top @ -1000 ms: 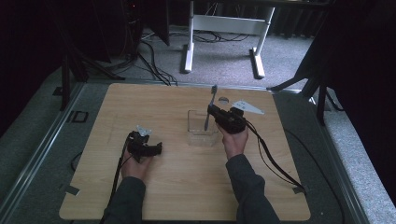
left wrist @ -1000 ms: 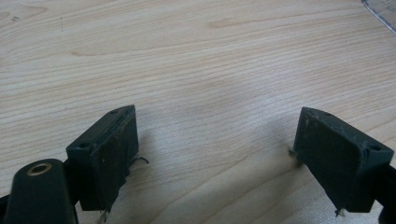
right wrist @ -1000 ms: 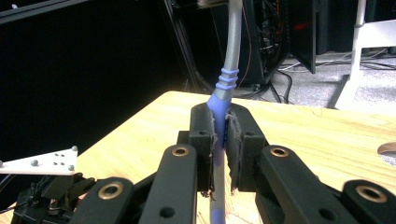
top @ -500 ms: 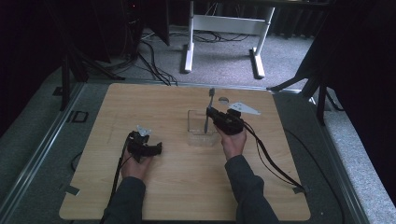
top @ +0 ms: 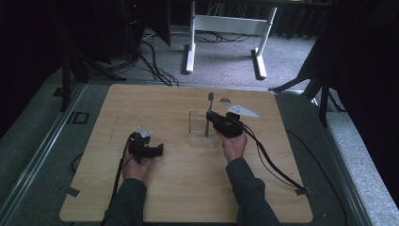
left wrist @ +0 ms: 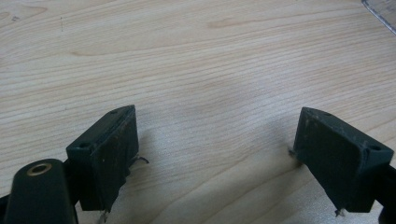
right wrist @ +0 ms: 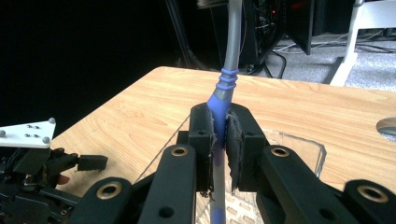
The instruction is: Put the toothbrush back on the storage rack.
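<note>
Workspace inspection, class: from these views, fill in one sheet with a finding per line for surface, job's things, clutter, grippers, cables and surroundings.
Surface: light wooden table, round hole near its far edge.
Job's things: toothbrush with grey and blue handle, upright over a clear container.
Clutter: nothing seen.
Grippers: right gripper shut on the toothbrush handle; left gripper open, low over bare wood, holding nothing.
Cables: black cable trails from the right gripper across the table; more cables lie on the floor beyond.
Surroundings: grey carpet, white desk frame behind the table, dark stands and curtains.
</note>
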The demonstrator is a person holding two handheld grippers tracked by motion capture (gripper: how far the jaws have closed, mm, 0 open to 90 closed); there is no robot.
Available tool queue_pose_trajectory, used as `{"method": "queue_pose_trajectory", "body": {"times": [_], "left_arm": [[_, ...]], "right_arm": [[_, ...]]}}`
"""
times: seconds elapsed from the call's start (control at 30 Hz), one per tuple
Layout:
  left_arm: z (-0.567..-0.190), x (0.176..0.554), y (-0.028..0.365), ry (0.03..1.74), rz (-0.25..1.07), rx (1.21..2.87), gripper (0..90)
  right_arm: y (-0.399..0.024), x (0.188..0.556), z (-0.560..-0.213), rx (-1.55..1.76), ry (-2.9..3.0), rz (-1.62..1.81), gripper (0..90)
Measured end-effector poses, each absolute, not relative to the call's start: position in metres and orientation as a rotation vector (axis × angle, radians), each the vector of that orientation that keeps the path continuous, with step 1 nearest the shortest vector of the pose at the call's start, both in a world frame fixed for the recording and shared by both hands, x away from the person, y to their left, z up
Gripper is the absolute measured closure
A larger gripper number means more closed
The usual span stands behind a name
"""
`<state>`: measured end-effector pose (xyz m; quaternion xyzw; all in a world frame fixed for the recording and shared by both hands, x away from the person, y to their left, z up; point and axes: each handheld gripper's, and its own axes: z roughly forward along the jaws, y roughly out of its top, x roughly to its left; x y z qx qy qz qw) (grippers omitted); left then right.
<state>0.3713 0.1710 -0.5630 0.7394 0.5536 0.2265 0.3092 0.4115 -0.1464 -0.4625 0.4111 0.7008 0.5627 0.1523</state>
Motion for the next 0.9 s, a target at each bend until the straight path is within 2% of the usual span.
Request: {"method": "queue_pose_trajectory", "body": {"times": [0.63,0.73,0.77,0.83,0.9], "left_arm": [[-0.563,0.371,0.171,1.463,0.599,1.953,14.4],[-0.563,0.371,0.171,1.463,0.599,1.954,14.4],[-0.563,0.371,0.171,1.463,0.599,1.953,14.4],[-0.563,0.371,0.171,1.463,0.599,1.953,14.4],[-0.563,0.371,0.171,1.463,0.598,1.954,14.4]], "right_arm": [[-0.161,0.413,-0.480,1.258,2.031,1.552,80.1],[-0.160,0.412,-0.480,1.250,2.030,1.547,72.1],[-0.161,0.411,-0.481,1.248,2.021,1.537,66.8],[-0.161,0.411,-0.480,1.246,2.017,1.535,64.5],[-0.162,0.410,-0.479,1.247,1.995,1.527,56.8]]}}
